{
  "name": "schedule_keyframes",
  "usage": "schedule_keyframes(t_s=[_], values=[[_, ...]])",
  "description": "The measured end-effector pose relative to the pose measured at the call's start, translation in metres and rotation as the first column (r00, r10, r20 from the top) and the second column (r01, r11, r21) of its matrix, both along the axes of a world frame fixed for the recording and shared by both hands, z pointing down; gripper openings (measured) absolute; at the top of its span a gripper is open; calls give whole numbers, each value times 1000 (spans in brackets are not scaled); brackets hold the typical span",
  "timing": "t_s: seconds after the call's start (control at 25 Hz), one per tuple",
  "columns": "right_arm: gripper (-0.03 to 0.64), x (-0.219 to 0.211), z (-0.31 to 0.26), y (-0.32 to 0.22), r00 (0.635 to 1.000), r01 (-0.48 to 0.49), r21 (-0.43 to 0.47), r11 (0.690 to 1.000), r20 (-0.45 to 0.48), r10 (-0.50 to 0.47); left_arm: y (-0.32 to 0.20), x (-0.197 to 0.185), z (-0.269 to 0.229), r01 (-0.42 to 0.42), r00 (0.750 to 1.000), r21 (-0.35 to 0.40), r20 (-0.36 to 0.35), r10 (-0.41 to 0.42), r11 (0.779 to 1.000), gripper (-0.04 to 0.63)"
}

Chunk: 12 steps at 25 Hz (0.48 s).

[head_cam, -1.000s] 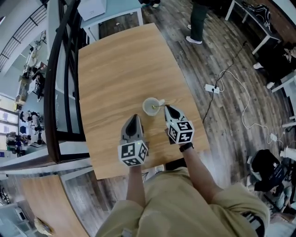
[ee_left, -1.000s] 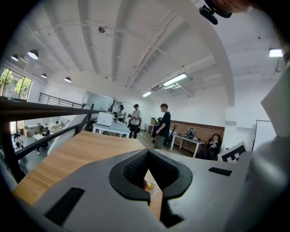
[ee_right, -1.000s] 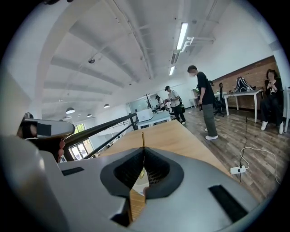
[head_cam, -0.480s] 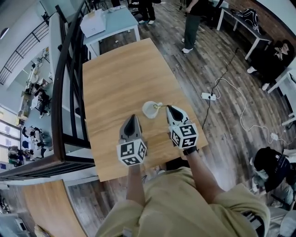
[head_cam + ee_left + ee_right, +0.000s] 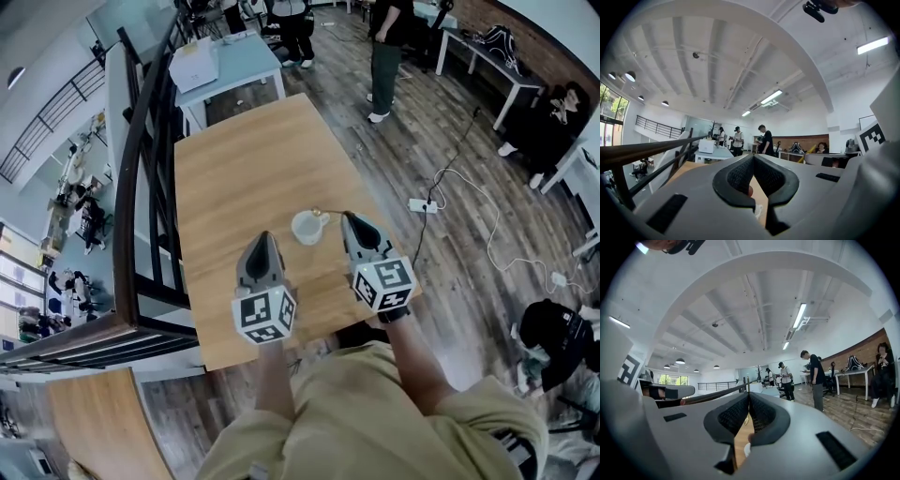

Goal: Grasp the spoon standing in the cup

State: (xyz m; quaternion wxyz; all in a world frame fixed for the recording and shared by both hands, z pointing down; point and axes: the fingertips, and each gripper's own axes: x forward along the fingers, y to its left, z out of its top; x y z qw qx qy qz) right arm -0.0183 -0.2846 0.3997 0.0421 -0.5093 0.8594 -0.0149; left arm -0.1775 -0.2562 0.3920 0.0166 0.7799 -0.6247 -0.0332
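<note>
As right claw (image 5: 344, 217) grips spoon (image 5: 325, 213), overhead shows cup (image 5: 296, 225).

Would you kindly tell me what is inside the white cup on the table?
A spoon stands in the cup, its handle leaning out, gripped by the right gripper. Its bowl end and any other contents cannot be made out.

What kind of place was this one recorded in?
Probably an open-plan office or lab: a wooden table beside a railing, desks across the plank floor, a power strip lying on it.
</note>
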Motion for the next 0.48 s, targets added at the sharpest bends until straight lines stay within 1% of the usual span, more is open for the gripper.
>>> schedule_keyframes(t_s=[0.16, 0.48], values=[[15, 1, -27, 13, 1000, 5, 41, 999, 17, -6, 11, -1, -12, 11, 1000, 36, 25, -11, 999, 5], [15, 2, -47, 28, 1000, -7, 77, 997, 19, 6, 22, 0, -33, 1, 1000, 81, 26, -3, 997, 5]])
